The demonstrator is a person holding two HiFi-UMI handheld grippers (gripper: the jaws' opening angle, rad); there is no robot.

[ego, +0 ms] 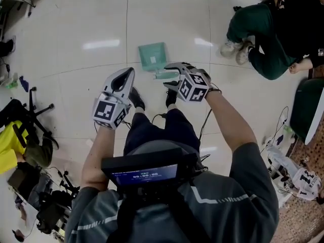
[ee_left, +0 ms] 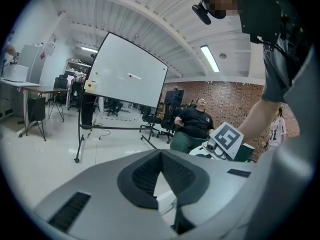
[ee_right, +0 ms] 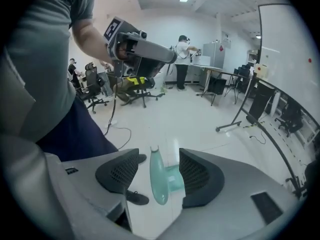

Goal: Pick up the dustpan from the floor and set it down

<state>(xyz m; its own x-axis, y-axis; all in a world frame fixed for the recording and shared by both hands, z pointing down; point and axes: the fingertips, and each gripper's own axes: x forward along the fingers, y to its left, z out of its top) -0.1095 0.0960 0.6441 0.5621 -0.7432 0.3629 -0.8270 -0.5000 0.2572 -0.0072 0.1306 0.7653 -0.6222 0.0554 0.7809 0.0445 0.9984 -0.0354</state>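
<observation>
The teal dustpan (ego: 152, 55) lies flat on the pale floor, its handle (ego: 164, 75) pointing back toward my feet. My right gripper (ego: 171, 77) hovers above the handle end with its jaws open. In the right gripper view the handle (ee_right: 157, 180) shows between the two pads (ee_right: 122, 171), well below them and untouched. My left gripper (ego: 128, 74) hangs to the left of the dustpan, apart from it. In the left gripper view its pads (ee_left: 145, 176) meet at the tips, with nothing between them.
A person in green trousers (ego: 258, 29) sits on the floor at the far right. Chairs, bags and a yellow item (ego: 10, 146) crowd the left edge; cables and gear (ego: 293, 173) lie at the right. A whiteboard on a wheeled stand (ee_left: 130, 76) is further off. My shoes (ego: 135, 99) are just behind the dustpan.
</observation>
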